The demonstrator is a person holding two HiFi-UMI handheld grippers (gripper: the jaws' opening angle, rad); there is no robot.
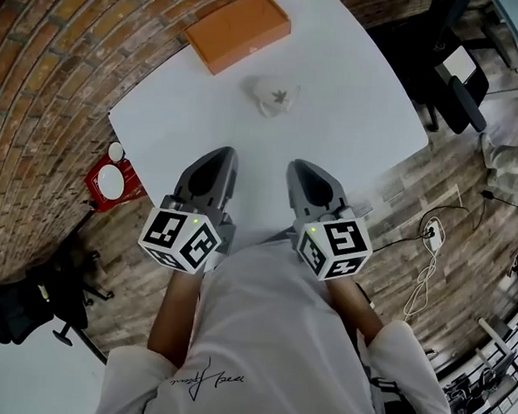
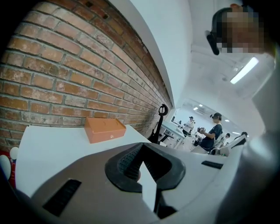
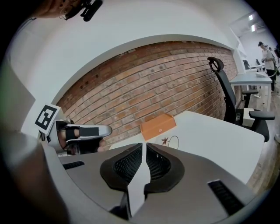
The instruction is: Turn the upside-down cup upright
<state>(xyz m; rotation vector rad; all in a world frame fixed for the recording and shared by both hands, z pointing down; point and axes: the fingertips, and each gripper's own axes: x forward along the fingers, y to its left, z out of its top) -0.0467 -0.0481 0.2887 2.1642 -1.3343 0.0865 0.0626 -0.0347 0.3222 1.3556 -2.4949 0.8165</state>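
A: Where are the grippers?
B: Left gripper [image 1: 218, 158] and right gripper [image 1: 305, 171] hover at the near edge of the table [image 1: 370, 104], jaws closed, empty.
A: And the cup [image 1: 273, 96]?
B: Mid-table, beyond both, apparently axis vertical; slightly nearer the right gripper.

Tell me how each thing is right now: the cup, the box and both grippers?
cup: resting on the table, not held, looks upside down.
box: closed, lying flat.
left gripper: shut, empty.
right gripper: shut, empty.
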